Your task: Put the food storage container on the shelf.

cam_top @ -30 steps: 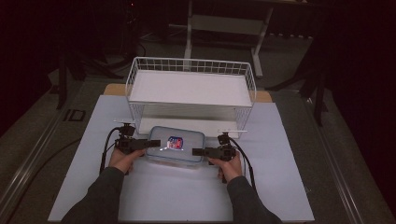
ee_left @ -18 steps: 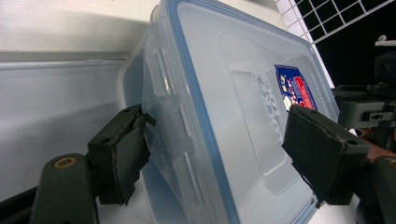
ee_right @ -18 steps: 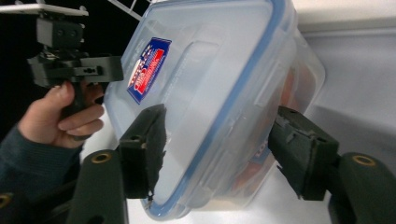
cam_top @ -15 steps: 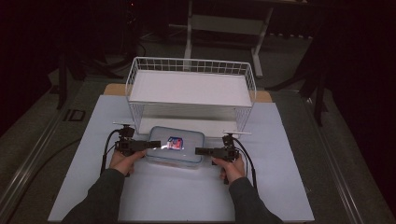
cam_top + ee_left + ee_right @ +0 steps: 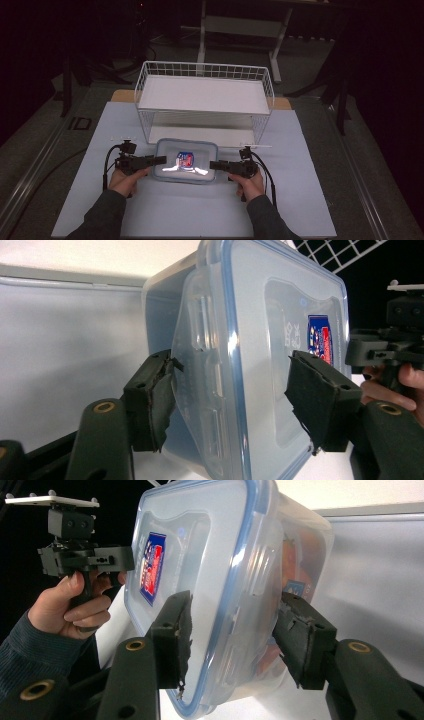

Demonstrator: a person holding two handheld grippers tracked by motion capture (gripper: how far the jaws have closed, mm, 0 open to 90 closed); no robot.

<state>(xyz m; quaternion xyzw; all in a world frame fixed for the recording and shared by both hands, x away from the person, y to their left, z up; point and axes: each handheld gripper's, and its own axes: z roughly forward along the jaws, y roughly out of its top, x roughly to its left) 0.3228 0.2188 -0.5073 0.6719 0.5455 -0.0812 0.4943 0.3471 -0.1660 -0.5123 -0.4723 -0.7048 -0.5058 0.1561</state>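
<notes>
We see a clear plastic box point(image 5: 185, 167) with a blue-edged snap lid lying flat on the white counter point(image 5: 200, 215), just in front of the near side of a white wire basket rack point(image 5: 205, 95). A red and blue label point(image 5: 185, 159) sits in the middle of the lid.

Our left tongs point(image 5: 159, 160) come in from the left and straddle the box's left end. In the left gripper view the tongs point(image 5: 240, 390) have just been closing with the box between them: one pad touches the clasp at the box's side, the other lies on the lid near the label.

Our right tongs point(image 5: 216, 165) come in from the right and straddle the right end. In the right gripper view these tongs point(image 5: 232, 635) have also just been closing around the box: one pad lies on the lid, the other against the wall below the rim. Both stand about half open, and we cannot tell how firmly the pads press.
</notes>
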